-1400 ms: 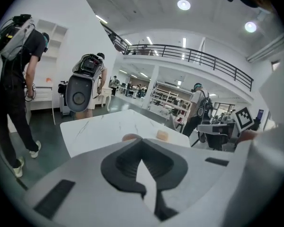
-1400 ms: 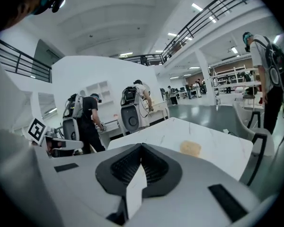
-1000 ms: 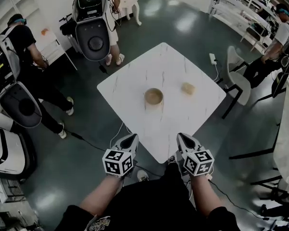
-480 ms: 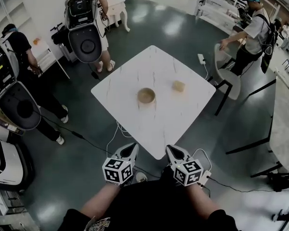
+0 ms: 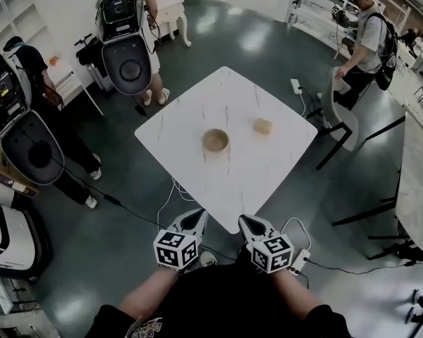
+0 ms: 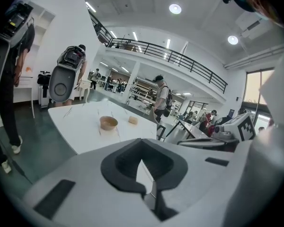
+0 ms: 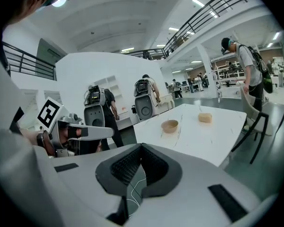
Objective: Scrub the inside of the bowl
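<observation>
We hold both grippers low at the near edge of the scene, just short of the near corner of the white table (image 5: pixel 197 111), and neither one touches it.

1. Left gripper (image 5: pixel 197 215): its jaws are pressed together and nothing sits between the dark pads. The marker cube faces up towards the head view. The left gripper view looks over the closed jaws and across the tabletop.
2. Right gripper (image 5: pixel 245 221): its jaws are also pressed together with nothing between them. It sits just right of the left gripper, with their tips apart.

We locate the task items as follows:

- The bowl (image 5: pixel 215 140) stands upright near the middle of the table, with its opening upward. It is light brown. It is well apart from both grippers, on their far side.
- A tan block (image 5: pixel 262 126) lies on the tabletop to the right of the bowl and slightly farther away. The two do not touch.

Beyond the far right edge of the table stands a white chair (image 5: pixel 336 111). A person in dark clothing (image 5: pixel 35 72) stands on the floor at the far left.
</observation>
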{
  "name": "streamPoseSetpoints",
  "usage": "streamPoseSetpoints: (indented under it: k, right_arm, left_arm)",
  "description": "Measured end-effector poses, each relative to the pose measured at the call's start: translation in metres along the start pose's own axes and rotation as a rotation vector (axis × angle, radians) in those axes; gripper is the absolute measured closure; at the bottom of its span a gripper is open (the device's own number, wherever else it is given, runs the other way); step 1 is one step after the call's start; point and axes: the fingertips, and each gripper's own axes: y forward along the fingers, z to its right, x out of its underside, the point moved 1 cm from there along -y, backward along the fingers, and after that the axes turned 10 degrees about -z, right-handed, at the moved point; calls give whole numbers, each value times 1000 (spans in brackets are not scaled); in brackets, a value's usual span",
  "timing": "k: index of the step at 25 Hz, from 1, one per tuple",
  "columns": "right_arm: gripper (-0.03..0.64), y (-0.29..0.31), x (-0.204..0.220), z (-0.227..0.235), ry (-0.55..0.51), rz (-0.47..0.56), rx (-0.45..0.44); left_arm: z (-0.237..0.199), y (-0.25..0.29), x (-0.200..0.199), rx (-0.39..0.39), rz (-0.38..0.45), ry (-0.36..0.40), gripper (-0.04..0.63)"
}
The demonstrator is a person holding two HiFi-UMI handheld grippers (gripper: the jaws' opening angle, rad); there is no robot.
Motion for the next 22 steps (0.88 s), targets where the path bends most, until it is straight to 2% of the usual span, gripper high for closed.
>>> streamPoseSetpoints:
  k: [22]
  right_arm:
    - [595, 15, -2, -14, -21, -30, -15]
  left_arm:
    - [-11, -9, 5, 5, -1, -16, 589]
